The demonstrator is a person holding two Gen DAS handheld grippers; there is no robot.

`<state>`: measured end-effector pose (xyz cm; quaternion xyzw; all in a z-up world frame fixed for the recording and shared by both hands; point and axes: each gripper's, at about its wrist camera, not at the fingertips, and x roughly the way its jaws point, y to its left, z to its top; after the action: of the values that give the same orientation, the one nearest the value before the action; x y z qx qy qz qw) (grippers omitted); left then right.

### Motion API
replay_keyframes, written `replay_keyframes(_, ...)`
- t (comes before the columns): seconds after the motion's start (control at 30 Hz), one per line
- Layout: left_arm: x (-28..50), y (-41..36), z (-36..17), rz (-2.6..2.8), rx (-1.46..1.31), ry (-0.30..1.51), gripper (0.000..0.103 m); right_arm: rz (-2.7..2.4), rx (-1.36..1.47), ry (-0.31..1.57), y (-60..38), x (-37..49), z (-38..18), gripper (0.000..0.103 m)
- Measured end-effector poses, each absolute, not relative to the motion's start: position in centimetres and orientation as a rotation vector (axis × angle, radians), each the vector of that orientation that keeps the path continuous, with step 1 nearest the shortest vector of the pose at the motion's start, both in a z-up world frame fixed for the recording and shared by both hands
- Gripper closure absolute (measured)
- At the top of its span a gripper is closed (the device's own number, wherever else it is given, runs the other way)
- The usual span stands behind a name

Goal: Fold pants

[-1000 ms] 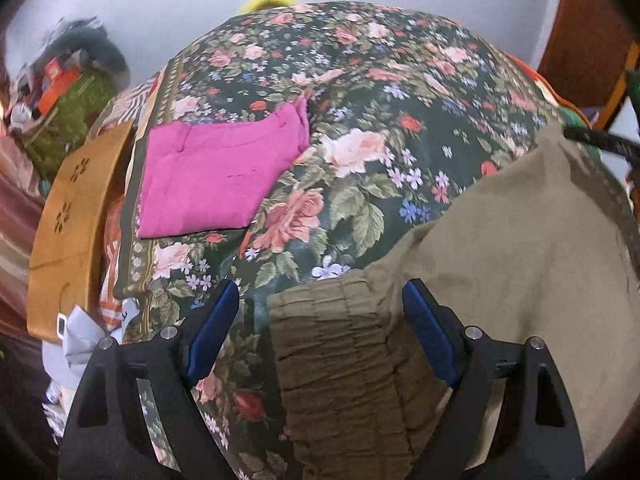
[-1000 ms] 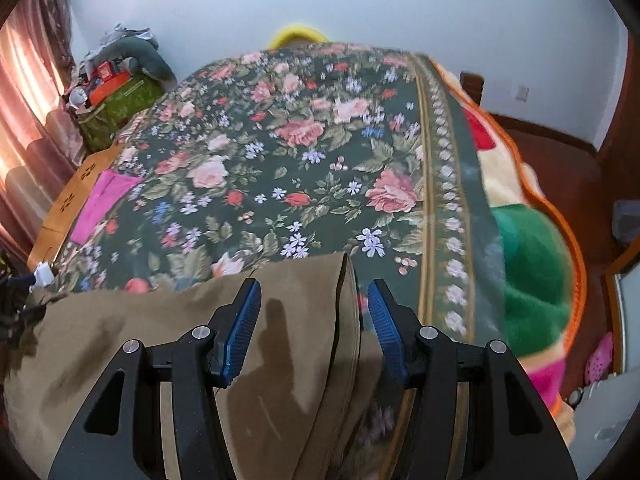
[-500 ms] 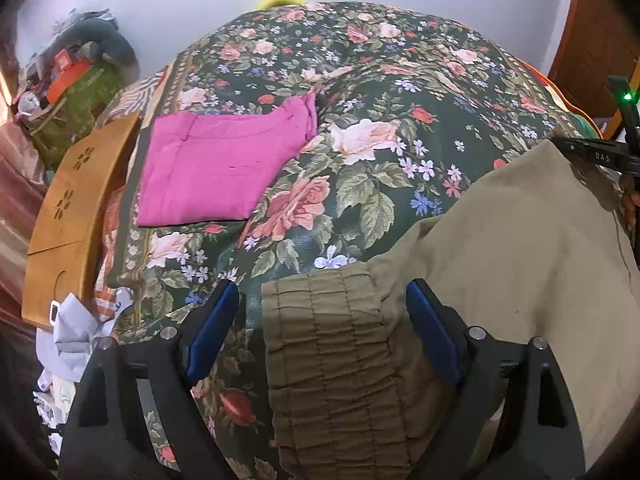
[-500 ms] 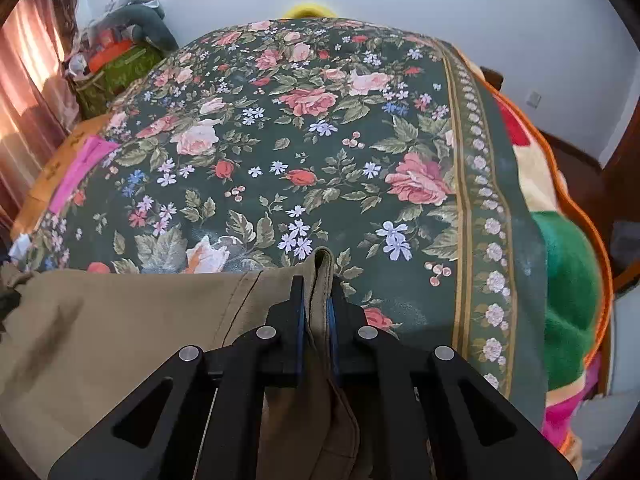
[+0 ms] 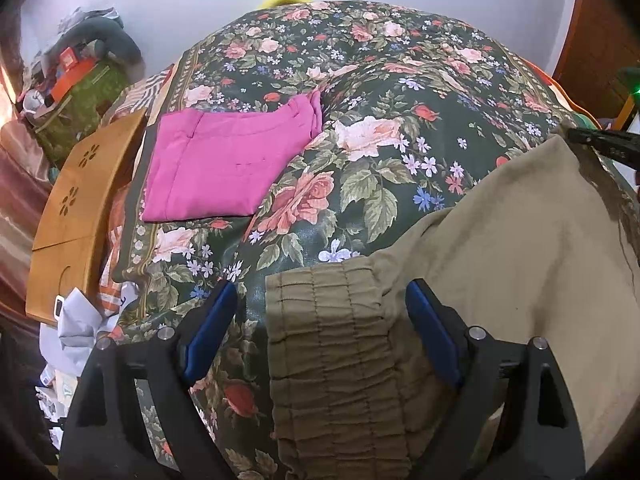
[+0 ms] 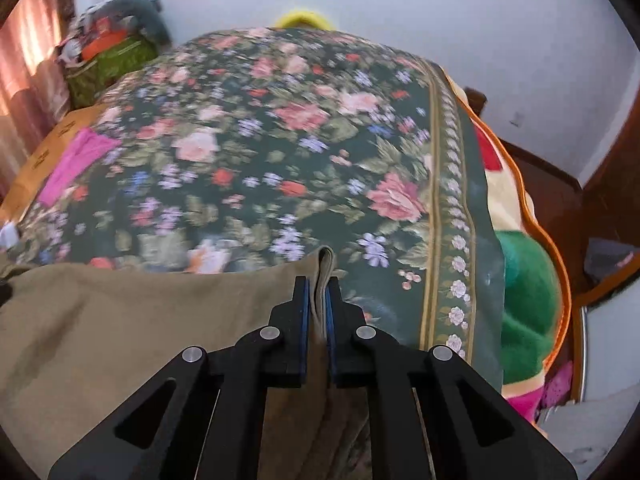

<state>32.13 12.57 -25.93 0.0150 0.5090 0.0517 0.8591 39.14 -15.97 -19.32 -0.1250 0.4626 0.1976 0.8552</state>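
The olive pants (image 5: pixel 500 264) lie spread on the bed's floral bedspread (image 5: pixel 360 92). The right hand-held gripper (image 6: pixel 317 300) is clenched on their bunched edge; the left hand-held gripper (image 5: pixel 320 316) straddles the gathered waistband, released. Folded pink pants (image 5: pixel 224 168) sit at 10 o'clock, well apart.

pants (image 5: pixel 500 248): plain brown-green | folded cloth (image 5: pixel 224 160): bright pink | bed cover (image 5: pixel 360 92): dark green with pink and red roses, small blue and white flowers | blanket (image 6: pixel 528 304): green, red, cream, orange edge | wall (image 6: pixel 440 12): white | grippers: black, blue pads (image 5: pixel 430 332)
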Motion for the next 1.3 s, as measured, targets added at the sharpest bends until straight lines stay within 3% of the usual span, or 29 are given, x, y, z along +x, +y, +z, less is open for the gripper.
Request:
replay_keyframes(0.1,32.3,12.4,-25.3,0.113,0.03,1.085,0.016,0.456,-0.294,0.926,-15.1,37.1,-17.2,0.078)
replay_keyframes(0.17,32.2,12.2,-24.6,0.112,0.028,1.077,0.016,0.49,-0.282,0.892,-14.6,36.0,-16.1,0.058)
replay_keyframes(0.23,32.0,11.8,-23.5,0.096,0.022,1.056,0.016,0.533,-0.266,0.855,-13.9,34.5,-14.7,0.05)
replay_keyframes(0.3,31.7,11.2,-22.5,0.077,0.025,1.039,0.016,0.581,-0.262,0.835,-12.7,33.3,-13.8,0.049)
replay_keyframes(0.37,31.6,10.4,-21.6,0.058,0.034,1.031,0.015,0.62,-0.26,0.839,-11.6,32.4,-13.4,0.033)
replay_keyframes(0.43,31.5,9.6,-21.2,0.043,0.037,1.034,0.011,0.67,-0.247,0.841,-10.1,31.3,-13.3,0.025)
replay_keyframes(0.83,31.0,7.7,-25.0,0.029,0.083,1.168,0.007,0.861,-0.281,1.163,-4.7,27.9,-20.9,0.025)
replay_keyframes(1.3,27.2,7.7,-24.0,0.047,0.076,1.125,0.006,0.801,-0.197,1.188,-10.3,24.8,-20.4,0.022)
